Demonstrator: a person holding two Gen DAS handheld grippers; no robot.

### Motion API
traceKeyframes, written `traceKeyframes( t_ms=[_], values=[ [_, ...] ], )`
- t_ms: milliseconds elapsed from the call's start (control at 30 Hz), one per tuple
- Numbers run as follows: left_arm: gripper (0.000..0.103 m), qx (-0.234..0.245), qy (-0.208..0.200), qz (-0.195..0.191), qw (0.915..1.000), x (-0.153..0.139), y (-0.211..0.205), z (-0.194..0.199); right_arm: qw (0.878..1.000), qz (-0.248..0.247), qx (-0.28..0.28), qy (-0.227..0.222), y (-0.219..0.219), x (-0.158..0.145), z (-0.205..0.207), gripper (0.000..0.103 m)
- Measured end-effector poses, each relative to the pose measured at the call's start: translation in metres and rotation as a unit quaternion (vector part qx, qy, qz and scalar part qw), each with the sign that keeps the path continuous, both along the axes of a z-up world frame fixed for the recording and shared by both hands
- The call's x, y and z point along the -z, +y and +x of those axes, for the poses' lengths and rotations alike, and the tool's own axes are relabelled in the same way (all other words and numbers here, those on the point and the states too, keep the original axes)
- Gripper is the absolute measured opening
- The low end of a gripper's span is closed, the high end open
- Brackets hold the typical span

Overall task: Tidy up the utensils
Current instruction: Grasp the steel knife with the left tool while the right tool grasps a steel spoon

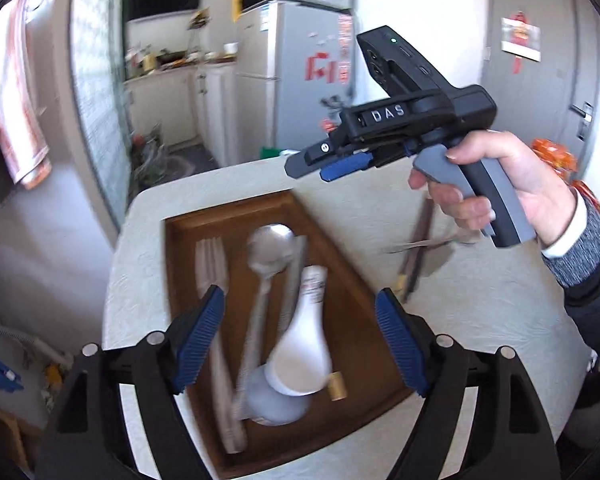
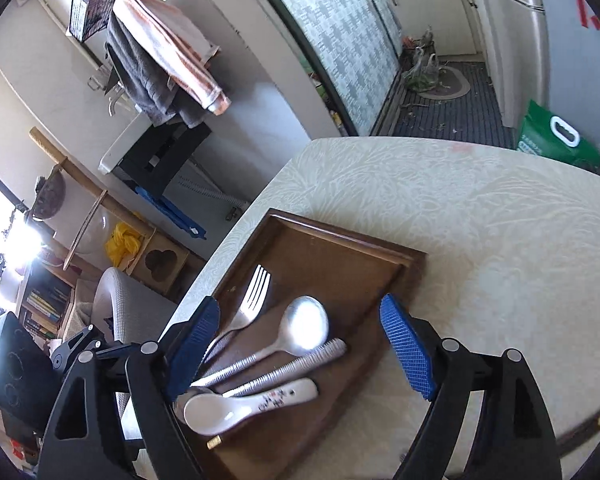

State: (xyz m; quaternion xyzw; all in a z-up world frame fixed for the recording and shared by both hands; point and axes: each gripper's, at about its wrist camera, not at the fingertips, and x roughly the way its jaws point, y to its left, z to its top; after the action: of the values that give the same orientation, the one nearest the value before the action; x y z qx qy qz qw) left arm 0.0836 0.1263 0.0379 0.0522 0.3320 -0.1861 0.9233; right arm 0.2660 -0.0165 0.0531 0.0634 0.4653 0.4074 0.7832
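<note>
The left gripper (image 1: 300,336) hangs with its blue-padded jaws spread wide and empty over a brown wooden tray (image 1: 340,264) on the pale patterned table (image 1: 480,320). In the tray lie a metal fork (image 1: 212,264), a metal spoon (image 1: 270,246) and a white ceramic spoon (image 1: 304,344) — all blurred. A hand (image 1: 496,184) holds the right gripper (image 1: 324,160) above the table's far side — dark chopsticks (image 1: 418,248) lie beneath it.

Table (image 2: 480,208), pale leaf-patterned covering. Brown wooden tray (image 2: 340,248) lies flat near its edge. At the tray's 3 o'clock, chopsticks (image 1: 418,240) and a blurred metal utensil (image 1: 416,245) lie crossed.

Light: daylight, glare far left, right wrist view | Blur: motion smear, left wrist view | Edges: fisheye curvature, dark corners
</note>
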Motion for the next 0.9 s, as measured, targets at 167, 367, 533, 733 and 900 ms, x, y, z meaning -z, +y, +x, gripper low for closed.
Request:
traceKeyframes(
  t_ms=[167, 367, 533, 733, 900],
  values=[
    [0.084, 0.066, 0.001, 0.029, 0.9974, 0.016, -0.057, 0.0, 0.998, -0.007, 0.054, -0.024, -0.093, -0.004, -0.028, 0.084],
    [0.084, 0.111, 0.001, 0.049, 0.9926, 0.034, -0.105, 0.017, 0.988, -0.008, 0.156, 0.011, -0.199, 0.035, -0.054, 0.08],
    [0.084, 0.123, 0.007, 0.039, 0.9917, 0.041, -0.123, 0.036, 0.982, -0.005, 0.177, 0.061, -0.233, 0.076, -0.067, 0.065],
    [0.084, 0.12, 0.016, 0.028, 0.9922, 0.044, -0.13, 0.048, 0.984, 0.004, 0.165, 0.067, -0.229, 0.081, -0.077, 0.045],
    [0.084, 0.126, 0.021, 0.044, 0.9908, 0.047, -0.139, 0.06, 0.985, -0.004, 0.16, 0.06, -0.225, 0.085, -0.081, 0.03]
  ],
)
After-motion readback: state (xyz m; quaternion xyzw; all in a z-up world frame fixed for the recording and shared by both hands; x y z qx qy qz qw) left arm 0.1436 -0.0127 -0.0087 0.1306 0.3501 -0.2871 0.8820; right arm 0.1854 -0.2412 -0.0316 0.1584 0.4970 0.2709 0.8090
